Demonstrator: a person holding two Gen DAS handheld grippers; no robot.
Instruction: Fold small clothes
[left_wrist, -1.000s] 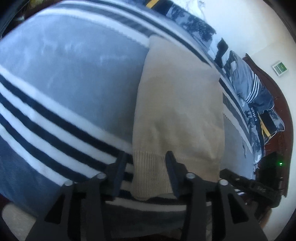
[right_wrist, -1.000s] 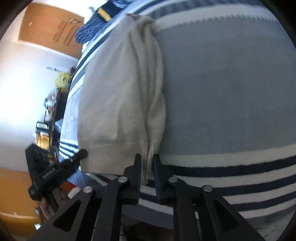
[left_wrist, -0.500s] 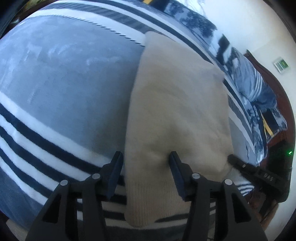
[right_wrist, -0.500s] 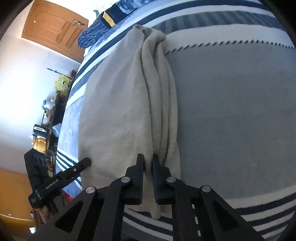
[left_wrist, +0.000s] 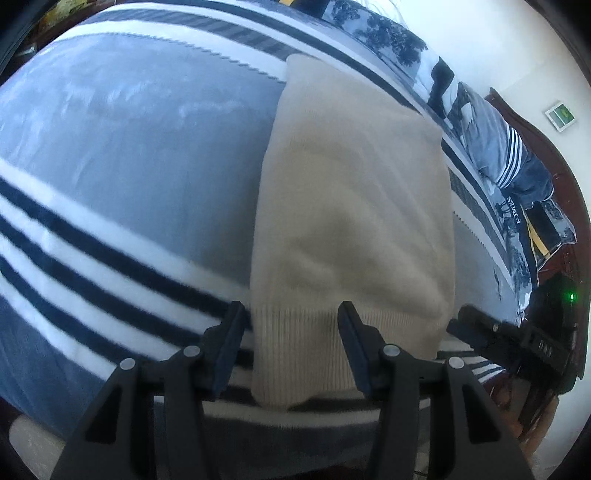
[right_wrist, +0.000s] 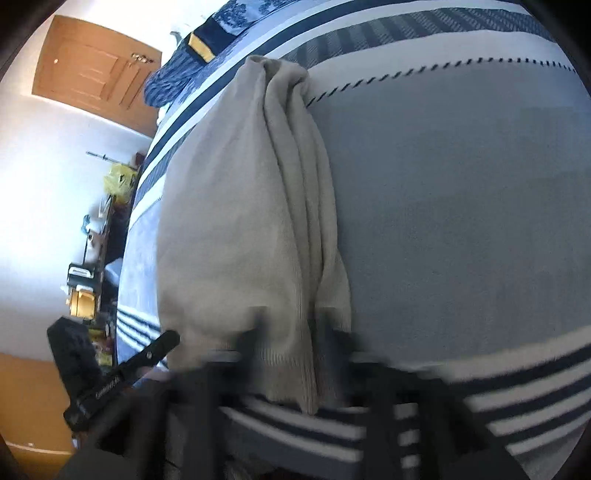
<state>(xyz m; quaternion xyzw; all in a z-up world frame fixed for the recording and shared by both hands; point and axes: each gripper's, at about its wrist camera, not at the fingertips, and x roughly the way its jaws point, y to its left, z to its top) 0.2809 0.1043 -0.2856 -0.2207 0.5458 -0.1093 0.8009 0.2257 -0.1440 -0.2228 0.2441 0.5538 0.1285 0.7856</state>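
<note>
Left gripper (left_wrist: 291, 321) is sitting low over the near end of a beige sweater (left_wrist: 351, 221), fingers spread wide with the ribbed hem between them. One finger sits at the hem's left edge over the blanket stripes, the other lies over the hem itself; neither looks pressed into the fabric, so it's not holding anything.

Right gripper (right_wrist: 288, 332) comes in at the sweater's (right_wrist: 229, 236) other long side, where the layers bunch into a few soft vertical folds. Its fingers are smeared by motion blur, but they look parted on either side of that bunched edge. Can't honestly tell if the cloth is pinched or just hanging between them.

The sweater is folded into a long, narrow rectangle lying flat on a bed blanket (left_wrist: 129, 155). It's a fine knit, smooth on top, with a tighter ribbed band at the near end. The blanket is fleecy, grey in the middle with white and navy stripes. Rumpled blue printed bedding (left_wrist: 513, 173) is piled at the far edge, and the right camera catches a wooden door (right_wrist: 96, 70) off to the side.
</note>
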